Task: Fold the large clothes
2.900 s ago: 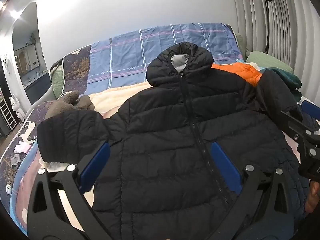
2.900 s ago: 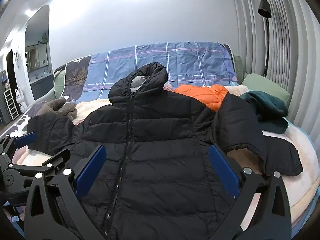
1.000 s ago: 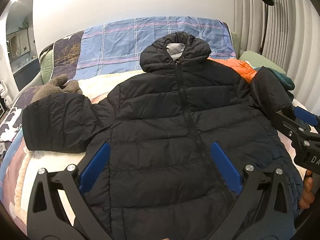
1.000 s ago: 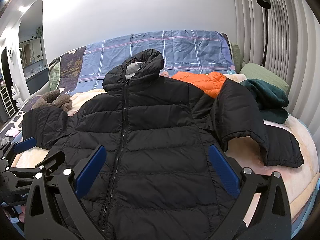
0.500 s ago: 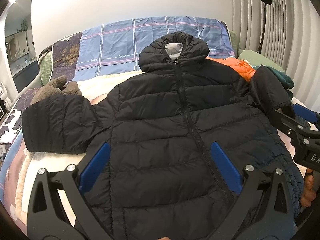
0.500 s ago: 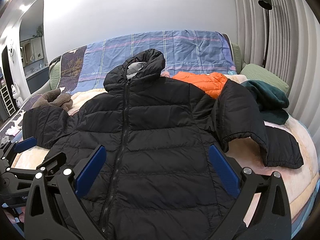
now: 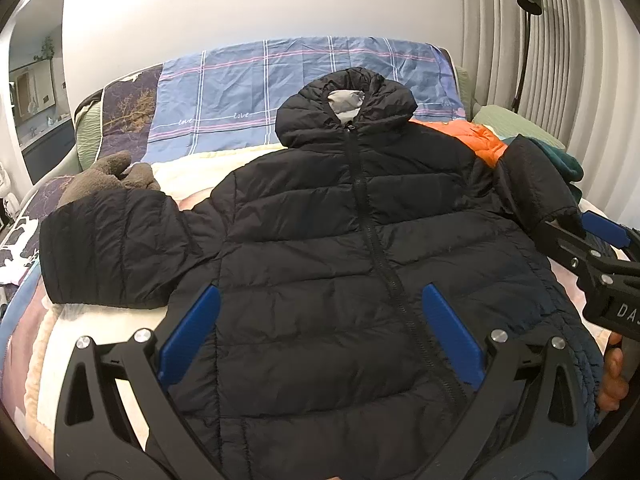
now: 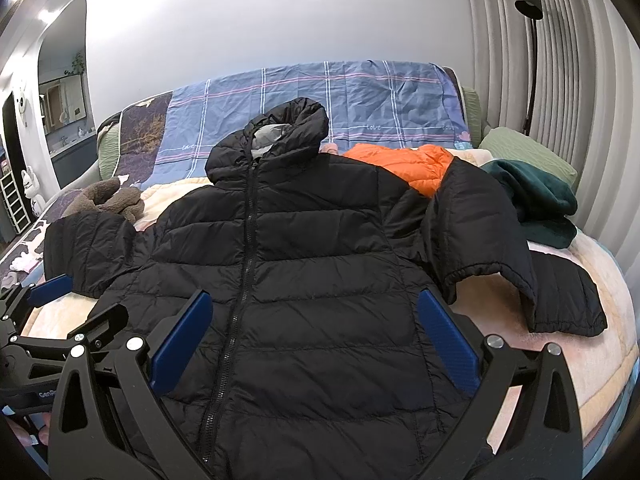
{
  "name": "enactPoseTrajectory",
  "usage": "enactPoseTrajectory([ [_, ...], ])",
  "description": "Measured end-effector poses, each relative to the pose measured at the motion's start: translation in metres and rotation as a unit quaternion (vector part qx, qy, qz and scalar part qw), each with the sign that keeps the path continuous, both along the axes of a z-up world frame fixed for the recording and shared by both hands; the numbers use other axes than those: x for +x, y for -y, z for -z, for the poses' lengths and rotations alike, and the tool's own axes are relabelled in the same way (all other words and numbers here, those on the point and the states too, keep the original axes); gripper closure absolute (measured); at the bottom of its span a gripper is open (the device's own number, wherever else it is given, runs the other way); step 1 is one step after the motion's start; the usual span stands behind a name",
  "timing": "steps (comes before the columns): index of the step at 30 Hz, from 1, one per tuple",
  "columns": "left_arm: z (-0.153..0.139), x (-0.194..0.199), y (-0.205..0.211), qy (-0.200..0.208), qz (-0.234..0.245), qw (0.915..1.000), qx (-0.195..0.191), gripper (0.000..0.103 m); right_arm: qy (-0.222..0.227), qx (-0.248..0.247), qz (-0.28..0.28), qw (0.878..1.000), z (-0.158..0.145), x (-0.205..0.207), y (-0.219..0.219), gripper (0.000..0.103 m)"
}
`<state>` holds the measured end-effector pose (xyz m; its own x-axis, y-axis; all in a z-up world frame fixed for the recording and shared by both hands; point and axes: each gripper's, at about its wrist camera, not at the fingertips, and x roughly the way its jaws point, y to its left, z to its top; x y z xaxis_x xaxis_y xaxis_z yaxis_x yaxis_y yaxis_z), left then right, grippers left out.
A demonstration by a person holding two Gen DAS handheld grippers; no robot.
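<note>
currently the black jacket (image 7: 320,264) lies face up and zipped on the bed (image 8: 600,344), hood (image 7: 348,108) toward the blue plaid sheet (image 7: 248,92). its sleeve on the left (image 7: 108,248) stretches out flat, cuff beside a grey plush item (image 7: 108,174). its sleeve on the right (image 8: 488,236) is bent back over itself; a 2nd dark flap (image 8: 568,300) lies under its cuff, possibly a separate garment, hard to tell.

left gripper (image 7: 320,340): spread wide above the lower front of the jacket, both blue pads (image 7: 188,332) apart, nothing between them.

right gripper (image 8: 312,344): likewise spread wide over the lower front, holding nothing. from the left wrist view it sits just beside the right sleeve cuff.

orange jacket (image 8: 408,164) is partly under the black shoulder. dark green cloth (image 8: 536,196) sits near the bed's right edge, before a pale green pillow (image 8: 528,152). floor lamp (image 8: 530,4) stands by the curtain (image 8: 568,80).
</note>
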<state>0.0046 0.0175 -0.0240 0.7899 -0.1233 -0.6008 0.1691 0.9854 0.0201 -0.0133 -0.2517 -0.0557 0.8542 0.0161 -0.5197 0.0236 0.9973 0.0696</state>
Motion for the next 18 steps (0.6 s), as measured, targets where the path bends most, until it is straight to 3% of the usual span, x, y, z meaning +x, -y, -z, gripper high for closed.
enactPoseTrajectory([
  [18, -0.0024, 0.0055, -0.0033, 0.006, 0.008, 0.9999, -0.008, 0.002, 0.004, 0.006, 0.006, 1.000, -0.0024, 0.0021, 0.0039, 0.001],
])
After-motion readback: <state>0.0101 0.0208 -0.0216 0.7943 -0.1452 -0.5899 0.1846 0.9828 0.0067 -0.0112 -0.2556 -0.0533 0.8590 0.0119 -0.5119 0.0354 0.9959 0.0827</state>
